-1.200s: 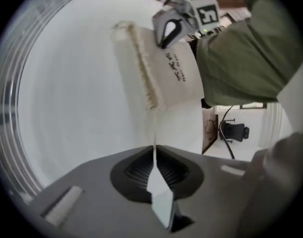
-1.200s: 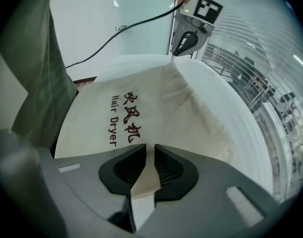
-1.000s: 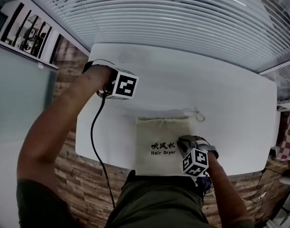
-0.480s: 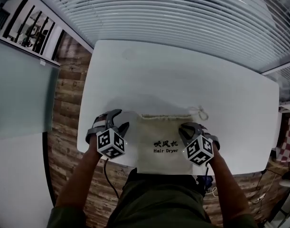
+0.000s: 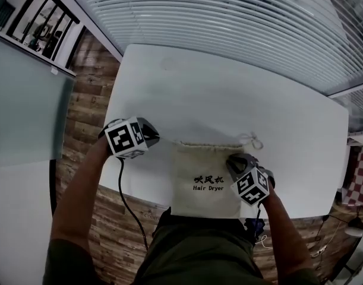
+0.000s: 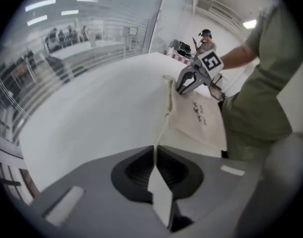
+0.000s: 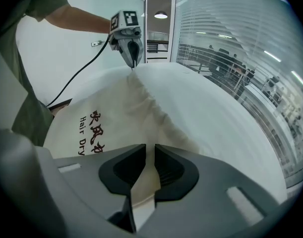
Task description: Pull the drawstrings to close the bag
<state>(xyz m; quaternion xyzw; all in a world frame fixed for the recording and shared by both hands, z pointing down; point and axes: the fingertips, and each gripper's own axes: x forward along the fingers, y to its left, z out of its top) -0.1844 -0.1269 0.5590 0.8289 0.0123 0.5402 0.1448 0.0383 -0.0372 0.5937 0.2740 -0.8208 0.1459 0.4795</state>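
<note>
The bag [image 5: 206, 180] lies on the counter [image 5: 229, 88] at its 6 o'clock edge, lower end overhanging. A drawstring [image 5: 253, 140] end lies on the counter at the bag's 1 o'clock.

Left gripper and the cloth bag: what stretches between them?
A thin drawstring runs from between the left gripper's closing jaws to the hair dryer bag's mouth, over bare white table. The left gripper view shows it.
</note>
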